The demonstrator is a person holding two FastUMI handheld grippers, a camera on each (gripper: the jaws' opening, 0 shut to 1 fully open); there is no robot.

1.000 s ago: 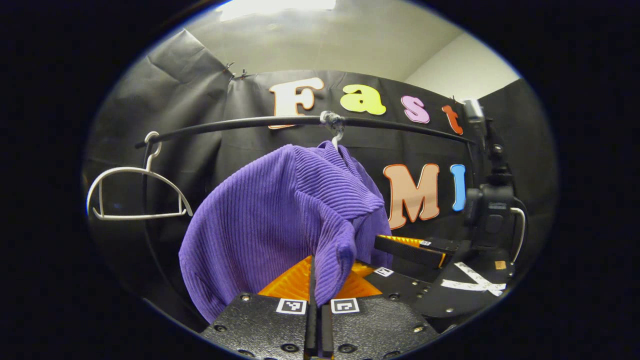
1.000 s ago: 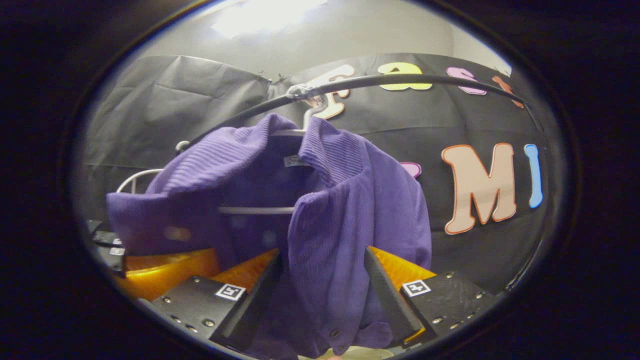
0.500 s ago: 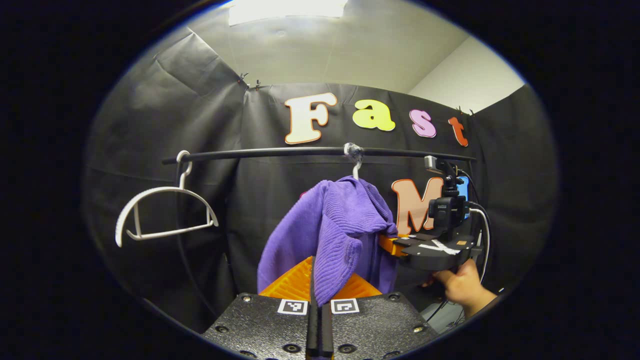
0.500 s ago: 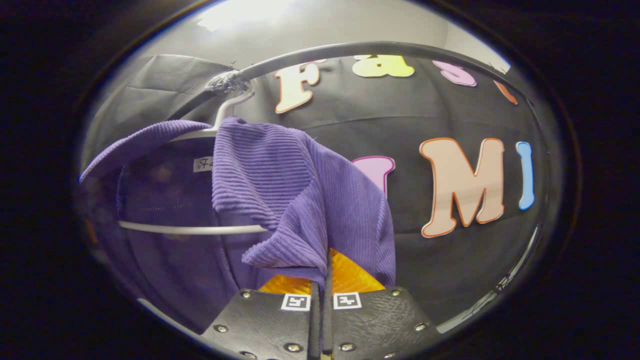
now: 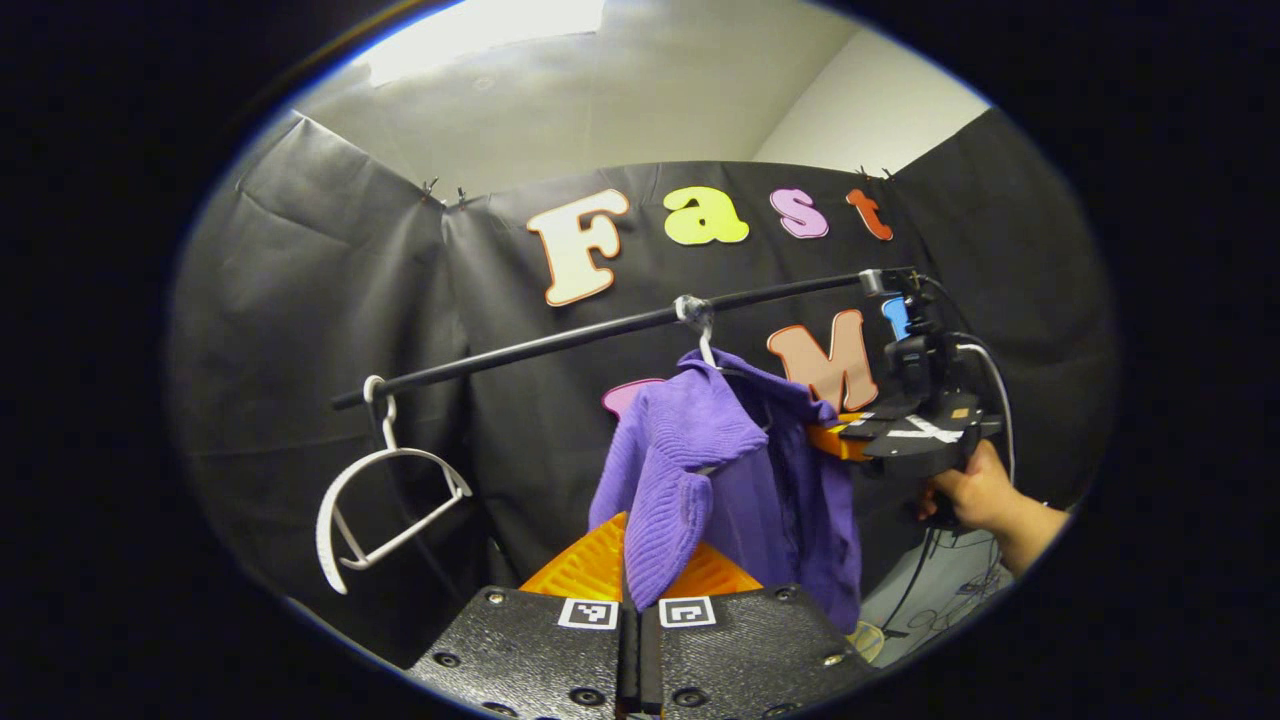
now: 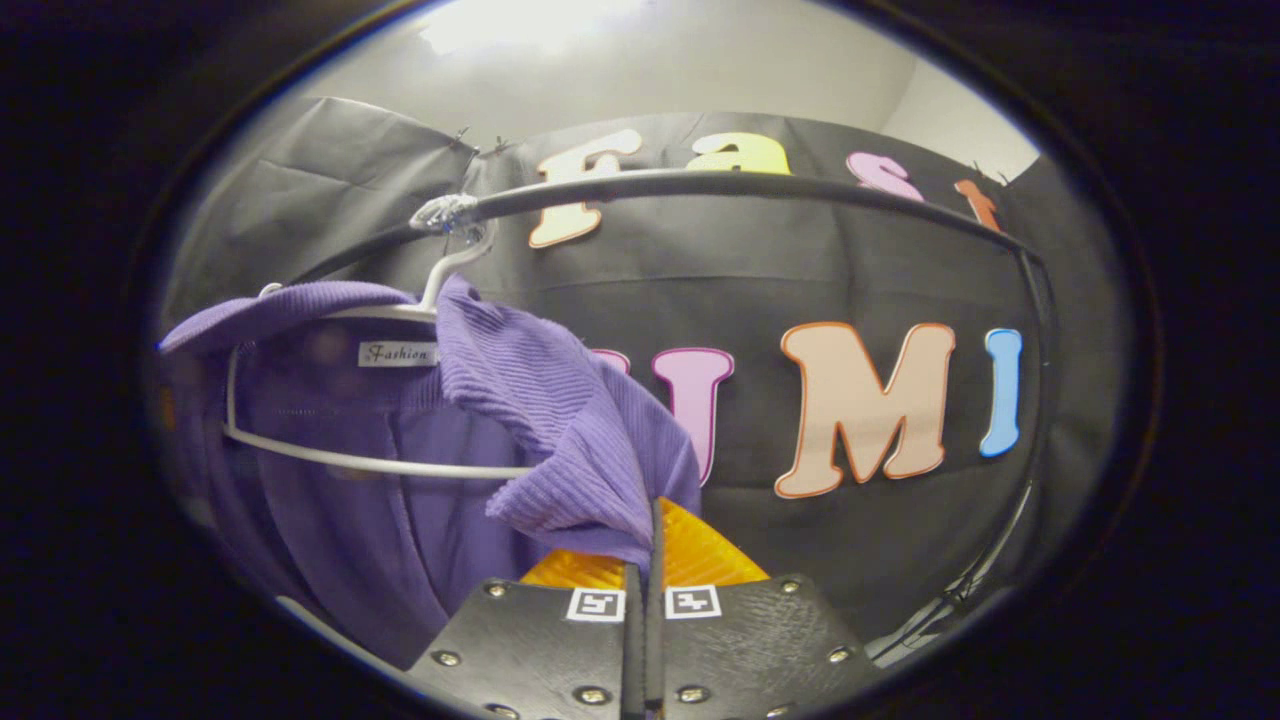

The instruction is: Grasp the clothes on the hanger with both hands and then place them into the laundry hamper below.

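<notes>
Both grippers are pinching the purple garment (image 5: 700, 470): the left gripper (image 5: 630, 590) is clamping one front edge, the right gripper (image 6: 645, 560) the other, while it is hanging on its white hanger (image 6: 330, 455) below the black rail (image 5: 560, 340)

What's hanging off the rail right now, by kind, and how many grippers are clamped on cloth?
White hangers on the rail: 2, a bare hanger and a loaded hanger
Purple garments: 1, the purple sweater
Grippers shut on it: 2, left gripper and right gripper
Total: 5
</notes>
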